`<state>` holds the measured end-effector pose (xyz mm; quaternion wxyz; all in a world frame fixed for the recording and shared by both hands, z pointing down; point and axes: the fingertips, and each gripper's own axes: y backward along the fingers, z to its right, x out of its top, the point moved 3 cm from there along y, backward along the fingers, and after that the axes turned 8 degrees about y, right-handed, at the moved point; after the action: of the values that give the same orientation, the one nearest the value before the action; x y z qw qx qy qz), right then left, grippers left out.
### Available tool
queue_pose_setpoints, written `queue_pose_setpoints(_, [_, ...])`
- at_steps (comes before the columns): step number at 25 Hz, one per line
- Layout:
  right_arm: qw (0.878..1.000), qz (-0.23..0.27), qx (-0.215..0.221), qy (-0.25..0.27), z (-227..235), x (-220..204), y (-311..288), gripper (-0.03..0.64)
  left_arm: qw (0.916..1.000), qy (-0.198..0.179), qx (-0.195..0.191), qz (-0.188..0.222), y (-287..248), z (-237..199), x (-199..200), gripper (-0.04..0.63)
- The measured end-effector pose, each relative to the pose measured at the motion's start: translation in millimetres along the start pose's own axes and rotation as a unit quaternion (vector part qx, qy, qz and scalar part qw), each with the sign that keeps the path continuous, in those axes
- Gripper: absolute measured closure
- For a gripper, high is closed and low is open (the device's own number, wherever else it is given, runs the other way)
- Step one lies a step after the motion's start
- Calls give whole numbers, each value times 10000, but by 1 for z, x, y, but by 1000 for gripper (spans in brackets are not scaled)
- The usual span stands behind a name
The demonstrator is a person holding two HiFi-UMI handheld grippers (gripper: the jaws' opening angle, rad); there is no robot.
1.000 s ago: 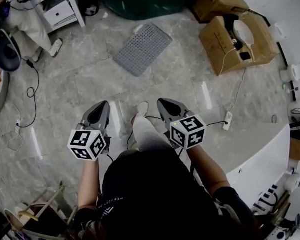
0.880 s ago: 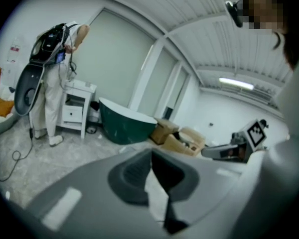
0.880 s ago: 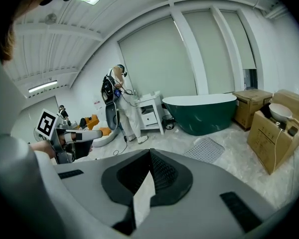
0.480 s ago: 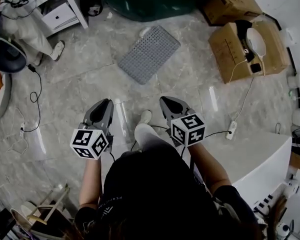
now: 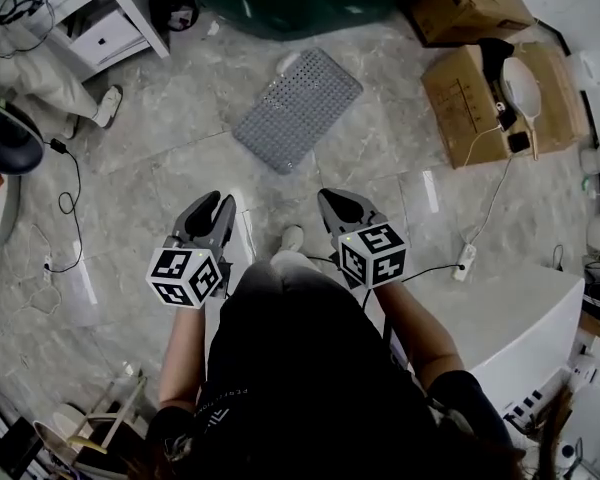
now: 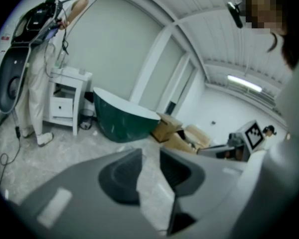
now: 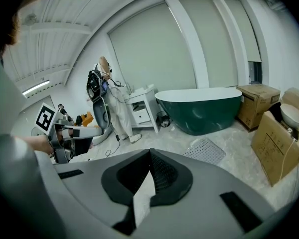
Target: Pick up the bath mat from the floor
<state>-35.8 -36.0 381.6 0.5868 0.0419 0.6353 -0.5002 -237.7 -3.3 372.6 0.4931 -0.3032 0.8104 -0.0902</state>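
Advancing, the left tongs (image 5: 218, 206) had just been opening, empty, while the right tongs (image 5: 338, 203) stayed closed; the grey perforated rubber bath mat (image 5: 298, 108) lay ahead, untouched, on the marble floor (image 5: 180, 158) beside the dark green tub (image 5: 290, 8).

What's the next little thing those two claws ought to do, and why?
Probably bring both grippers forward and down toward the grey bath mat, which lies flat on the floor ahead, touched by neither. The left gripper has just been opening its jaws, with nothing between them; the right gripper is shut and would likely need to open first.
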Motion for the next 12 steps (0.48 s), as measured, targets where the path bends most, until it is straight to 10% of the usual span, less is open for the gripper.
queue_pose_setpoints(12, [9993,-5,-207,-297,32,20,-34,626,9982,-296,-321,-413,-62,-16,35,453])
